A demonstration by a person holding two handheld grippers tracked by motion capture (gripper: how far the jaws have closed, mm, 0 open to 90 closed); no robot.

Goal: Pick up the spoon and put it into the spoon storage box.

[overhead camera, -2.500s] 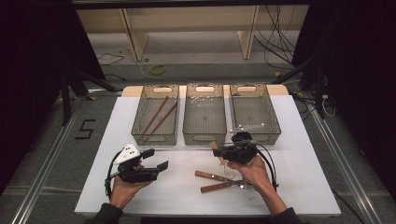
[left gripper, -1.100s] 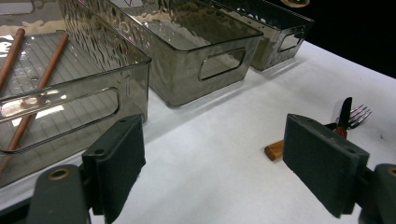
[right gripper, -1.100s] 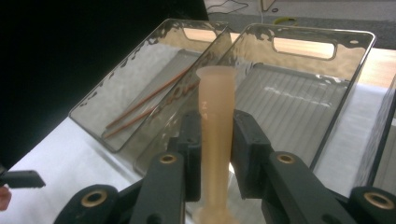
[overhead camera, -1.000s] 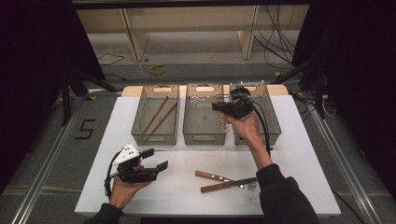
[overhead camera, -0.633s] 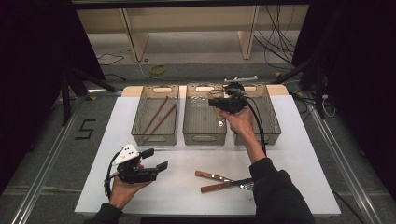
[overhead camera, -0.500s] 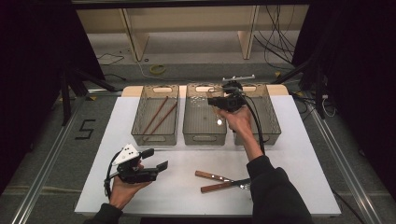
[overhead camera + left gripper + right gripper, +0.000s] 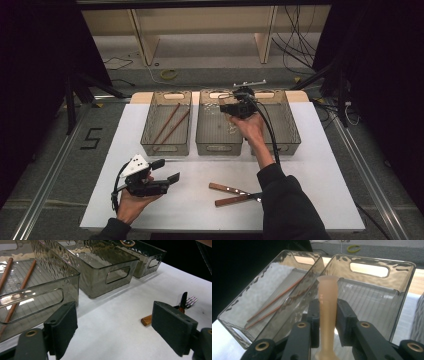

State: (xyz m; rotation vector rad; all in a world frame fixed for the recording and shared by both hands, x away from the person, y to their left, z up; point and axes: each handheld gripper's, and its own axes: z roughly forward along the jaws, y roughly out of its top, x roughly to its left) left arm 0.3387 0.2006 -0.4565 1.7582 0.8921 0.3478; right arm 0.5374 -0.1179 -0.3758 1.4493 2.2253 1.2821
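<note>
Holding a tan plastic utensil handle (image 7: 326,315) clamped between its fingers, your right gripper (image 7: 239,107) now hangs over the middle bin (image 7: 216,142) at the far edge of the bench (image 7: 310,170); the working end sits below the pads and I cannot tell what kind of utensil it is. Two and a half seconds ago that gripper was down near the front edge, beside the cutlery; it has since carried the piece up and across the bench, drifting from the right bin (image 7: 287,125) toward the middle one. That suggests sorting is under way, with the drop the next step, so check that the piece is inside the bin walls before you let go. Two brown chopsticks (image 7: 167,125) lie in the left bin (image 7: 150,135). Nearer you, a wooden-handled knife (image 7: 227,189) and a wooden-handled fork (image 7: 186,303) cross on the bench, not yet sorted. Your left gripper (image 7: 162,172) has stayed by the front left corner, fingers apart and holding nothing.
</note>
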